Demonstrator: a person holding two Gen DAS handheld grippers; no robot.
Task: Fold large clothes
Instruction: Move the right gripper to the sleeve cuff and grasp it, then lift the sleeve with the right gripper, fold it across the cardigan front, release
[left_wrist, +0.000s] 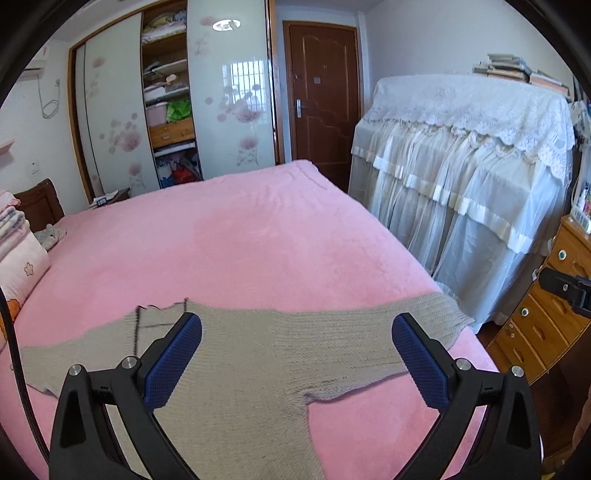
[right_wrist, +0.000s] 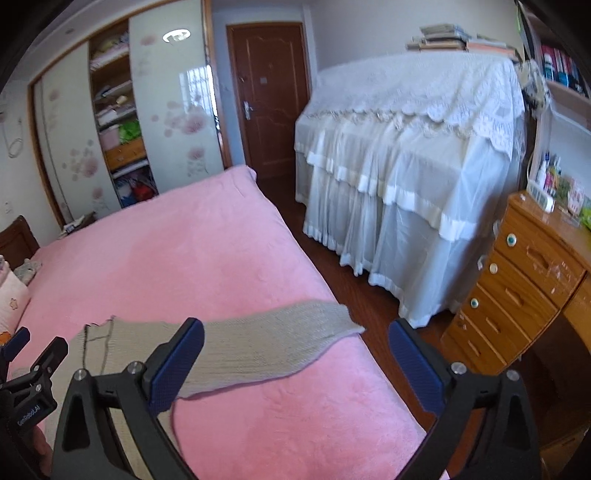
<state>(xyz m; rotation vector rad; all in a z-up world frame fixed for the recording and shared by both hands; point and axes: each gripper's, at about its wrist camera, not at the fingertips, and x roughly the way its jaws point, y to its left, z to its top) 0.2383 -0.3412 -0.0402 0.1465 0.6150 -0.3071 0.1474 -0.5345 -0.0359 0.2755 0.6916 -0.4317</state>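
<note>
Left tool (left_wrist: 295, 363): released, jaws spread wide above the garment, gripping nothing.
Right tool (right_wrist: 295, 369): likewise released, empty, over the near sleeve.
Garment: grey ribbed knit sweater (left_wrist: 258, 354) lies flat, sleeves out, apparently unfolded; all folds remain.
Surface: pink plush bed cover (left_wrist: 240, 240).
Room: lace-draped white furniture (left_wrist: 461, 155), wooden drawers (right_wrist: 524, 288), sliding wardrobe (left_wrist: 166, 92), brown door (left_wrist: 321, 92).

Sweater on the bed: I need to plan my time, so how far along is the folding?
Done: the grey sweater lies flat on the pink bedspread, sleeve stretched out. In hand: nothing; the left gripper and right gripper are open above it. Left: every fold; none shows yet.
</note>
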